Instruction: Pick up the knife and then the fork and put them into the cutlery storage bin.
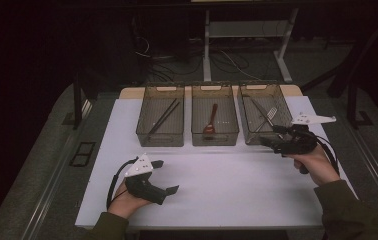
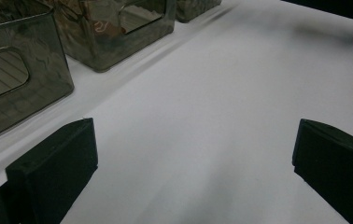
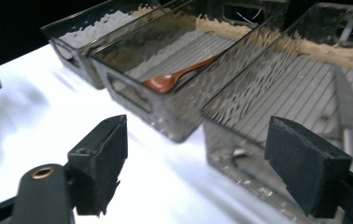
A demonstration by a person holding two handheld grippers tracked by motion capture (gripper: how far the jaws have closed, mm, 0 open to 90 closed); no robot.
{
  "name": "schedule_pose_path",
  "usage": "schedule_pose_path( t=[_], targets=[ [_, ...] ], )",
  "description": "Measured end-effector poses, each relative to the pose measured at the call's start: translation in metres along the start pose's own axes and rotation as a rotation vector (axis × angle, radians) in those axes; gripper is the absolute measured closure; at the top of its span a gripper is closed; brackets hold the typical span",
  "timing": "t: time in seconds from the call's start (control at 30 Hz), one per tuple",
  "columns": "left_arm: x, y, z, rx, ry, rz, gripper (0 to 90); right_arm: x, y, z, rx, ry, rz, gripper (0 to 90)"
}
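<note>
High view, right gripper (image 1: 273, 142): your right hand holds it just in front of the right bin (image 1: 266, 134). It looks spread apart and it holds nothing.
High view, things: the fork (image 1: 271, 113) and the knife (image 1: 258, 110) lie in the right bin, the brown spoon (image 1: 211, 122) in the middle bin (image 1: 214, 138), the dark chopsticks (image 1: 163, 117) in the left bin (image 1: 159, 138).
High view, left gripper (image 1: 164, 176): it rests low over the bare white table (image 1: 237, 190), wide apart and free.
Left gripper view: you see white table between the two black pads, and nothing is pinched.
Right gripper view: the pads stand wide apart. The right bin's front wall is very close.
What could go wrong: if you push ahead too low, I think a pad may bump the wall and slide the bin. If you dip in fast, you may knock the fork against the knife.
</note>
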State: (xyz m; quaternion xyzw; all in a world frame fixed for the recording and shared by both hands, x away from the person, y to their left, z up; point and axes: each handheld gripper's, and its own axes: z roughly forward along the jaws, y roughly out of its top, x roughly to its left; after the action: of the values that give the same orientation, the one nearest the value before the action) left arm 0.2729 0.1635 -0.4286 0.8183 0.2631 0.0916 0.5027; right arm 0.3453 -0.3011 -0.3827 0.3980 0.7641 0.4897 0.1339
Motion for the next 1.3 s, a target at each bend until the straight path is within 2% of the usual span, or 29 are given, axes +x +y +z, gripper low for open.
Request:
schedule_pose_path(
  t=[0.13,0.27,0.4,0.8,1.03,1.3],
  targets=[
    [0.0,0.0,0.0,0.0,0.001,0.0,0.0,0.01,-0.01,-0.002,-0.003,0.007,-0.008,18.7],
    [0.0,0.0,-0.001,-0.004,-0.002,0.0,0.0,0.02,-0.02,-0.004,-0.014,-0.003,-0.036,17.7],
    [0.0,0.0,-0.001,-0.008,-0.003,-0.002,0.0,0.025,-0.031,-0.006,-0.033,-0.004,-0.035,17.3],
    [0.0,0.001,-0.001,-0.014,-0.002,-0.004,0.0,0.041,-0.06,-0.004,0.01,0.016,-0.065,15.8],
    [0.0,0.001,-0.002,-0.013,0.0,-0.002,0.0,0.045,-0.077,-0.012,0.005,0.024,-0.056,15.8],
    [0.0,0.0,-0.002,-0.008,0.003,-0.002,0.0,0.046,-0.089,-0.022,-0.006,0.014,-0.058,15.8]
  ],
)
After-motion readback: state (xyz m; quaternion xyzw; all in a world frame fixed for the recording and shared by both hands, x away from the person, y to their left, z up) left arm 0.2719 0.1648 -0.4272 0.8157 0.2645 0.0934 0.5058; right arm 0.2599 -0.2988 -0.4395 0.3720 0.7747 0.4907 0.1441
